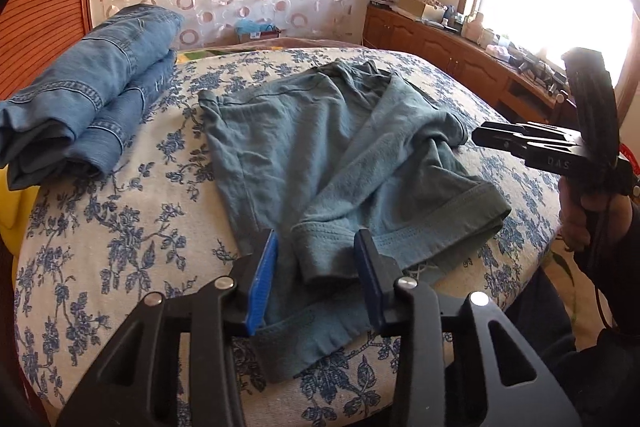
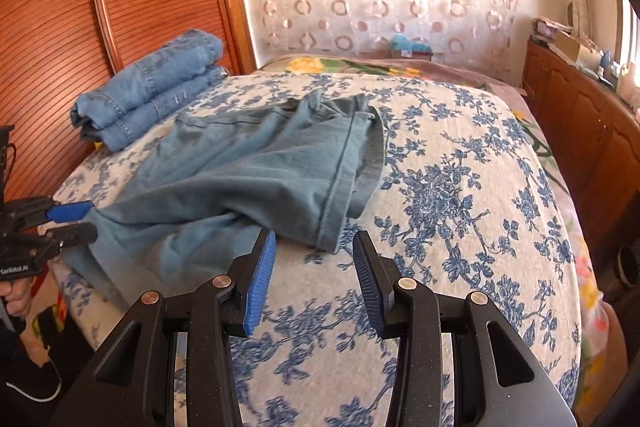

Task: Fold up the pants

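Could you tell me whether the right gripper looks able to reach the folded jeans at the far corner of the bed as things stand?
Probably not directly: the right gripper hangs open over bare bedspread, and the teal pants lie between it and the folded jeans.

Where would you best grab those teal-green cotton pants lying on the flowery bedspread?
Probably the thick hemmed cuff of the teal-green cotton pants, at the bed's near edge. It lies flat and doubled, so sliding in low from the front should catch both layers.

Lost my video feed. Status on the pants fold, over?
Left gripper open, straddling the hem of the teal pants. Right gripper open, empty, beside them. Pants rumpled on the bed. Nothing in the way.
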### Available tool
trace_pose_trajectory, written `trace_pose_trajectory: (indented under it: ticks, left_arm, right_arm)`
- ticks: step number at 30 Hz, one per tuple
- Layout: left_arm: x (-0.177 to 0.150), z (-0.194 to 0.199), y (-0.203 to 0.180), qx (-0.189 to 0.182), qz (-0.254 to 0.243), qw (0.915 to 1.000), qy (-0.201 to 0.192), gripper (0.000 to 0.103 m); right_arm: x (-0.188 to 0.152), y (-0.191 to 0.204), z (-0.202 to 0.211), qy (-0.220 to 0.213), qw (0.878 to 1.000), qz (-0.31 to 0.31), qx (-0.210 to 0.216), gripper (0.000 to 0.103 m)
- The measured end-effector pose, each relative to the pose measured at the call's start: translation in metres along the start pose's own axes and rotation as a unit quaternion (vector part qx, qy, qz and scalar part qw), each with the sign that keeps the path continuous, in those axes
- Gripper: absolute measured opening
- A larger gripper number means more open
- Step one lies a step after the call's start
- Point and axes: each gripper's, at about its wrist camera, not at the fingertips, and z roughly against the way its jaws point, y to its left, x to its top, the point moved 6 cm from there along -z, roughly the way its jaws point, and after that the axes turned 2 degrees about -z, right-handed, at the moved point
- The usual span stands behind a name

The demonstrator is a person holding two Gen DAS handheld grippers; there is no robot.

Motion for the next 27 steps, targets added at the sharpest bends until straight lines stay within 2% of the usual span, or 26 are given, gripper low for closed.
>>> trace_pose_trajectory:
  ticks: [6,11,14,15,16,20,27]
  left_arm:
    - [-0.002,-0.001,-0.005,0.001,-0.007,1.0,0.003,0.032]
    - [0.0,0.001,-0.006,0.002,-0.011,0.9999,-0.002,0.02]
    - [0.003,0.006,-0.006,-0.003,-0.007,0.9999,-0.01,0.013]
    - [0.003,0.007,-0.006,-0.002,-0.007,0.9999,-0.012,0.012]
    - [0.003,0.008,-0.005,-0.002,-0.005,0.9999,-0.015,0.01]
    - [0.001,0.015,0.0,-0.01,0.009,0.9996,-0.024,0.007]
    - [-0.001,0.026,0.0,-0.023,0.019,0.9987,-0.042,0.006]
  right_arm:
    - [-0.005,0.002,-0.011,0.021,1.0,0.003,0.015,0.04]
    - [-0.002,0.004,-0.02,0.037,0.999,0.011,0.015,0.04]
    - [0.001,0.0,-0.03,0.066,0.998,0.016,0.004,0.018]
    - [0.002,0.0,-0.033,0.073,0.997,0.015,0.011,0.007]
    - [0.005,-0.001,-0.034,0.076,0.997,0.017,0.019,0.002]
    - [0.019,0.002,-0.032,0.062,0.997,0.026,0.025,0.001]
    - [0.074,0.029,-0.025,0.006,0.997,0.054,0.052,0.001]
